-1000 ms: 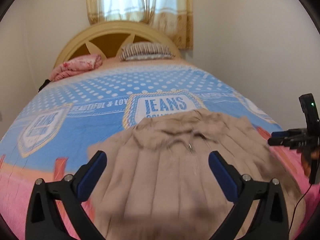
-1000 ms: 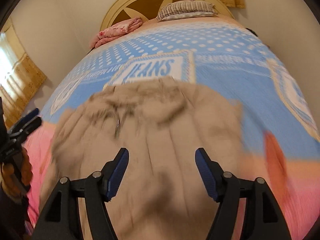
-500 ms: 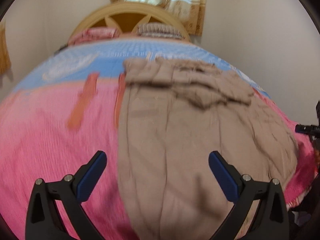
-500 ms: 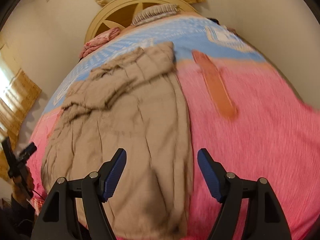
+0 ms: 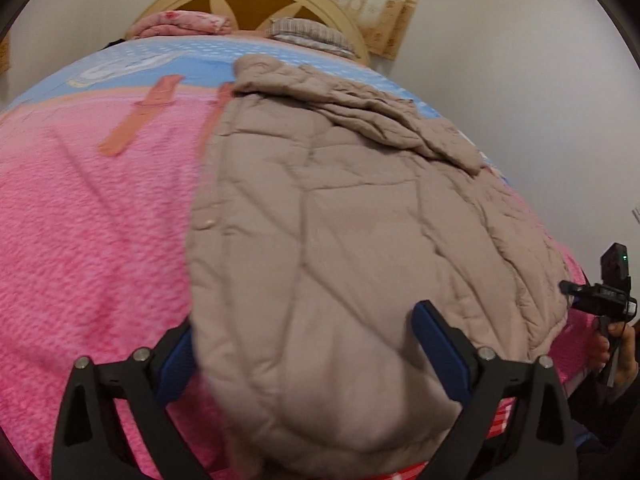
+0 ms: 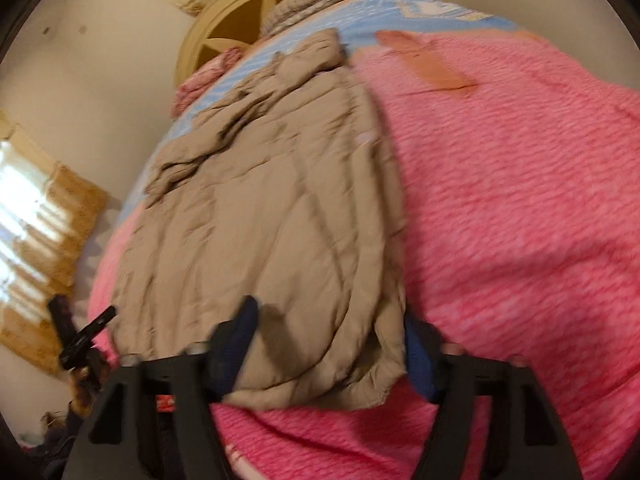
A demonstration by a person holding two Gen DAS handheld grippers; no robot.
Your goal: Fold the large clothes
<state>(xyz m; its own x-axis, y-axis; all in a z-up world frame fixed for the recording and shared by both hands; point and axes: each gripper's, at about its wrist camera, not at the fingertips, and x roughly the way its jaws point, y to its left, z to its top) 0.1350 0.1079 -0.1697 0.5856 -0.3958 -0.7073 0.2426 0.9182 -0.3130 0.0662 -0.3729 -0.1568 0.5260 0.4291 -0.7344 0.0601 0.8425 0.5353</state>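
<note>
Beige jacket (image 5: pixel 344 240): quilted and puffy; lies lengthwise on the pink blanket (image 5: pixel 88 240), hem toward the cameras, hood or collar bunched at the far end over the blue bedcover (image 5: pixel 132 60)
Left tongs (image 5: pixel 304 354): jaws wide and closing; hem's left corner lies between them, pads not yet pressing
Right tongs (image 6: pixel 328 346): jaws closing on the hem's right corner (image 6: pixel 380 376); cloth between them, no firm pinch visible yet
Step in hand: by my judgement, taking both hem corners to fold the jacket toward its collar
Doing it well: pinch all layers at each corner, not the blanket under them; lift both hands level and together; keep the hem taut so the padding folds flat
Beyond: headboard (image 5: pixel 256 4), pillows, curtains
</note>
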